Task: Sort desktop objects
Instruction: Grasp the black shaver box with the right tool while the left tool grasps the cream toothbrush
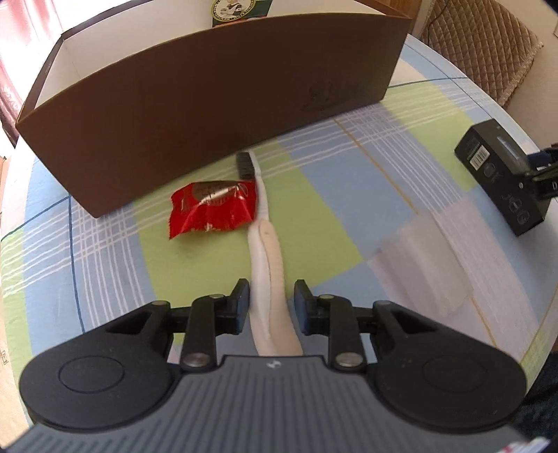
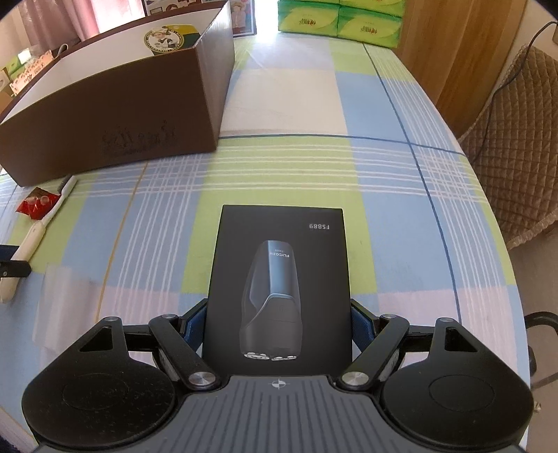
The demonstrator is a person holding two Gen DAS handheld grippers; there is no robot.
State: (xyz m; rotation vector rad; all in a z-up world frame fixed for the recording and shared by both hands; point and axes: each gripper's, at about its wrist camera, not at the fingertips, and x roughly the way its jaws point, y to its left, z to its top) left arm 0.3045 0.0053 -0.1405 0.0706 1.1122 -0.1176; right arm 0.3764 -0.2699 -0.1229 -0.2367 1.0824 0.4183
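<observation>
Desktop objects sit on a table [image 2: 296, 167] under a blue, green and white checked cloth. An open brown box [image 1: 209, 122] with a white inside stands at the far side. Right wrist view alone shows inside it: a green and yellow item with a round label [image 2: 167, 36] against the far wall. That view also shows green tissue packs [image 2: 348, 21] at the table's far end and a quilted chair cushion [image 2: 516, 139] to the right.

Black shaver box [image 2: 279, 261], printed face up, lies straight along the right hand-held gripper [image 2: 277, 320]. Blue pads [image 2: 193, 324] bear on both long sides, so it is grasping the box. Left wrist view shows the same box from the side, barcode end visible, near the table's right edge.

White toothbrush [image 1: 265, 244] with dark bristles lies on the cloth, head near the brown box, handle running back between the fingers of the left hand-held gripper [image 1: 272, 299]. Pads stand tight about the handle; the left one looks touching, a sliver of cloth shows at the right one. Cannot tell if it is clamped.

Red foil snack packet [image 1: 212, 209] lies just left of the toothbrush neck, touching it, well ahead of the left fingers.
</observation>
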